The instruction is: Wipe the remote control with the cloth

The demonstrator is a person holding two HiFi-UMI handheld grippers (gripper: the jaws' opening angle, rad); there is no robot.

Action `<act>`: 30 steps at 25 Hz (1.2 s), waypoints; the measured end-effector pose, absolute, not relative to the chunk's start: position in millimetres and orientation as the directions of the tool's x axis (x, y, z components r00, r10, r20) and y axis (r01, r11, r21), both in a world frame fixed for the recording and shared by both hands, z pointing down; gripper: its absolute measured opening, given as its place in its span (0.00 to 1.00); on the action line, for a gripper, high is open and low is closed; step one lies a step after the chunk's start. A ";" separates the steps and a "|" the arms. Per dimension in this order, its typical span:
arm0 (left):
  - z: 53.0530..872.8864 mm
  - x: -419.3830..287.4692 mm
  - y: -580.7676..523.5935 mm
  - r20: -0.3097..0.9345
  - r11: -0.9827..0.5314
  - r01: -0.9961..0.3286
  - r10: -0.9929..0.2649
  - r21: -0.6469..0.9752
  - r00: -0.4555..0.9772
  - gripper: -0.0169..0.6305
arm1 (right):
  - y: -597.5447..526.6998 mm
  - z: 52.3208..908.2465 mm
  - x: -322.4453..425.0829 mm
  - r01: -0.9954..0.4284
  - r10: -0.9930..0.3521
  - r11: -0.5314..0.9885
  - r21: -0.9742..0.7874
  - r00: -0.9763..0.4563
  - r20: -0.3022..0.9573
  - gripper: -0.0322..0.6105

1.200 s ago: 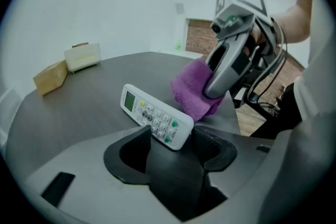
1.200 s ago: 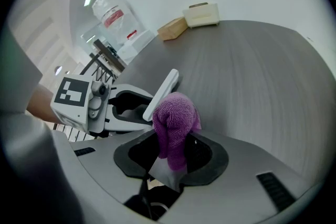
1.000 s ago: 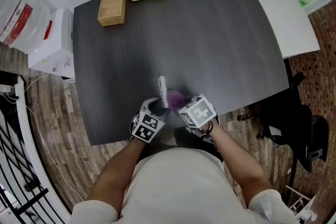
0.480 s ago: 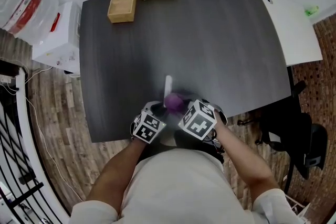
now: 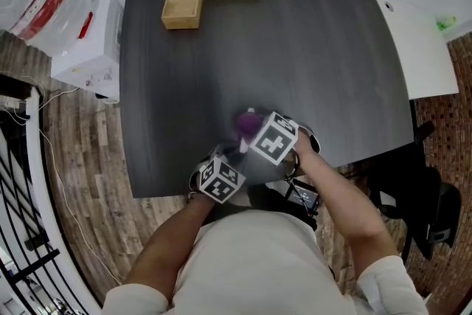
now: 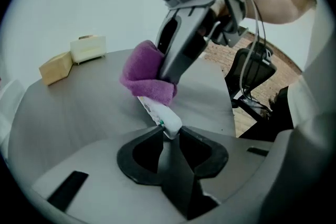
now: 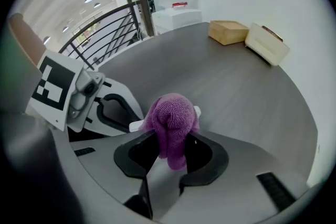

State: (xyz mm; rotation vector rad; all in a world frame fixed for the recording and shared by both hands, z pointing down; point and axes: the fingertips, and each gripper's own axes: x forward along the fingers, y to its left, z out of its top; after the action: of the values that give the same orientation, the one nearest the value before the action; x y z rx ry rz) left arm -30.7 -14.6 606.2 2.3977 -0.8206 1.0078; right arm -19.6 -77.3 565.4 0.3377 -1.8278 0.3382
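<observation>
With the left gripper (image 6: 169, 136) pinching the near end of the remote control (image 6: 159, 113) over the tabletop (image 6: 63, 113), jaws just having been closing on it, and the right gripper (image 7: 170, 147) clamping the cloth (image 7: 170, 115) (purple, bunched) against it: probably best keeping that pinch firm, stroking lengthwise, lightly.

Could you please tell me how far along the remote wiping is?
Done: the left gripper, its jaws having just closed, pinches the remote control by its end; the right gripper grips the purple cloth. In hand: the cloth lies over the remote. Left: the wiping strokes; how clean it is cannot be told.
</observation>
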 end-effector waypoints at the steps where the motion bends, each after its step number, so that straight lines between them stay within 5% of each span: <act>1: 606.4 -30.9 -14.3 0.743 -0.741 -0.656 -0.357 0.143 0.566 0.18 | -85.0 566.8 -17.0 -0.417 -0.067 0.907 -0.053 -0.266 0.962 0.24; 14: 611.5 -41.1 -16.4 0.683 -0.572 -0.708 -0.320 0.414 0.657 0.16 | -165.4 573.1 28.8 -0.633 -0.354 0.753 0.180 -0.159 0.921 0.24; 30: 613.3 -40.8 -21.8 0.688 -0.531 -0.678 -0.223 0.508 0.691 0.14 | -61.7 590.6 -19.3 -0.201 -0.343 0.932 0.303 -0.213 0.915 0.24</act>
State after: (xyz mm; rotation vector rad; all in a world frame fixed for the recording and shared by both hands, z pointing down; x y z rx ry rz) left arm -40.8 -21.8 613.3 2.0935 -0.6883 0.7182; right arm -19.3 -61.7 590.6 0.4055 -1.7981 -0.1368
